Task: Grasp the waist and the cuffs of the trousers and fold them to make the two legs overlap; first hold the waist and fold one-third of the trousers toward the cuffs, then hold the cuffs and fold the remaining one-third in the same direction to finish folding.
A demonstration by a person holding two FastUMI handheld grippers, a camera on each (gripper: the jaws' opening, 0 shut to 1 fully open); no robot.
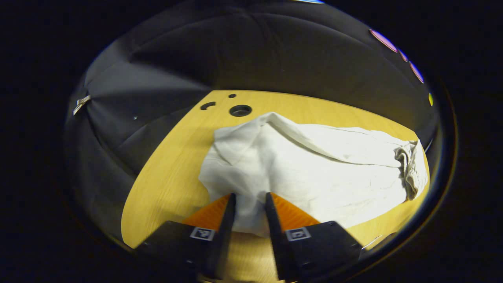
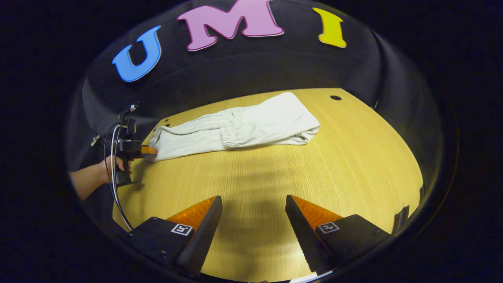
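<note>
Pinching the cuffs (image 1: 243, 212), the left gripper (image 1: 250, 204) readies the last fold (waist (image 2: 235, 131) already folded over); right gripper (image 2: 253, 206) hangs spread.

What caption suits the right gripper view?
Open right tongs hover over the wooden table; far off, the left tongs grip the trousers.

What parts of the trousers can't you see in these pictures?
- Left gripper view: the trousers' near edge, hidden between the left tool's fingers.
- Right gripper view: the cuff end, covered by the far tool in a hand.
- Both views: the layers underneath, hidden by the top cloth.
- Right gripper view: the waist's elastic details, too small. The right tool hangs open over the table.
</note>
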